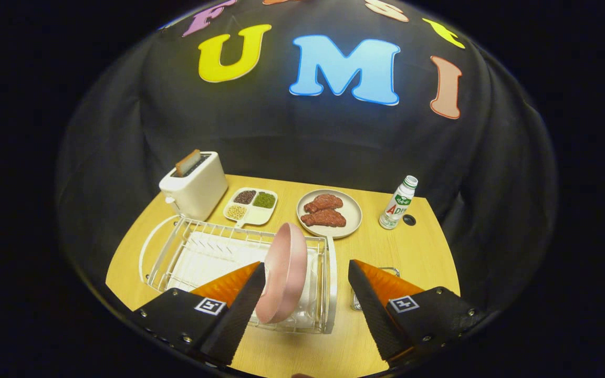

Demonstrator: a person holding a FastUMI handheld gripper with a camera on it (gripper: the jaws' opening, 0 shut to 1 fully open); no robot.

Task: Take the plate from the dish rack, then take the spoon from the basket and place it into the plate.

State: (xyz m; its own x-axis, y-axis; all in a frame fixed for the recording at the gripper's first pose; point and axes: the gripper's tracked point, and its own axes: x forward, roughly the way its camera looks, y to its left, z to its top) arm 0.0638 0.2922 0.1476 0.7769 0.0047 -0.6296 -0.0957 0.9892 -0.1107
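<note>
Wooden table [428, 257]: rack [176, 252], toaster [197, 186], bottle [398, 203].

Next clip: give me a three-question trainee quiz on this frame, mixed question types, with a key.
1. True or false: the pink plate stands on edge in the dish rack.
2. Multiple choice: the gripper has its jaws (a) shut on the plate, (b) open, with the plate between them near one finger, (c) shut on nothing.
3. Fill in: the beige plate with two pieces of meat sits on the table between the divided dish of grains and the ____.

Key:
1. True.
2. b.
3. Bottle.
</note>
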